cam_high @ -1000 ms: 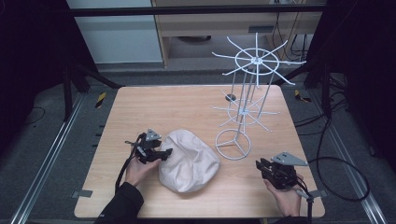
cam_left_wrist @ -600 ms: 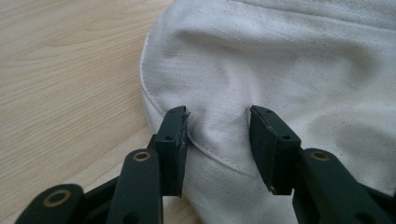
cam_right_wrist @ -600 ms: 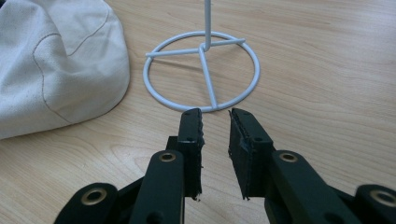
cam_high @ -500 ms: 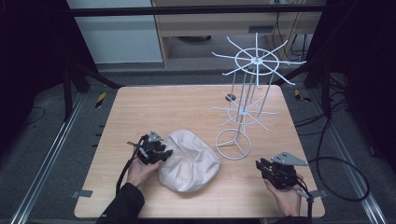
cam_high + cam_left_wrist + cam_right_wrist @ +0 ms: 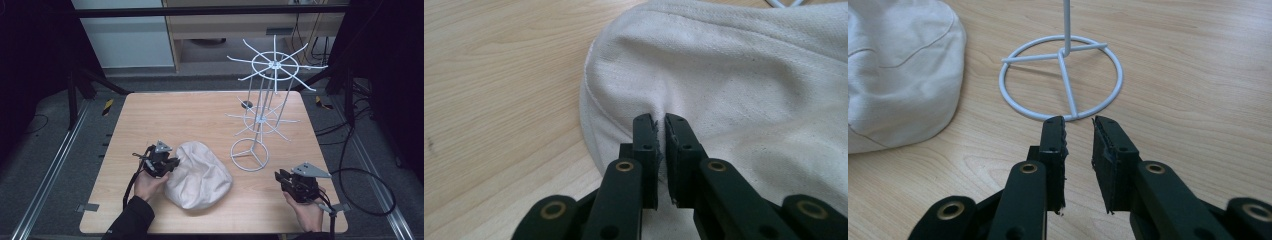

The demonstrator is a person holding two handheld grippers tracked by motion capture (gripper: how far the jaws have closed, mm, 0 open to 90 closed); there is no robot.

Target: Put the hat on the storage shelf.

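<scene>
A cream cloth hat lies crumpled on the wooden table, near the front. My left gripper is at its left edge. In the left gripper view the jaws are shut on a puckered fold of the hat. A white wire stand with spoked tiers rises right of the hat from a ring base. My right gripper rests near the front right, open with nothing in it. In the right gripper view it points at the ring base, with the hat at the left.
A small dark disc lies on the table behind the stand. The stand's upper spokes reach out over the back right of the table. Bare wood stretches across the back left. Cables trail off the right side.
Almost nothing: my left gripper has shifted very slightly at the hat's left edge. The right gripper and the stand have not moved.
</scene>
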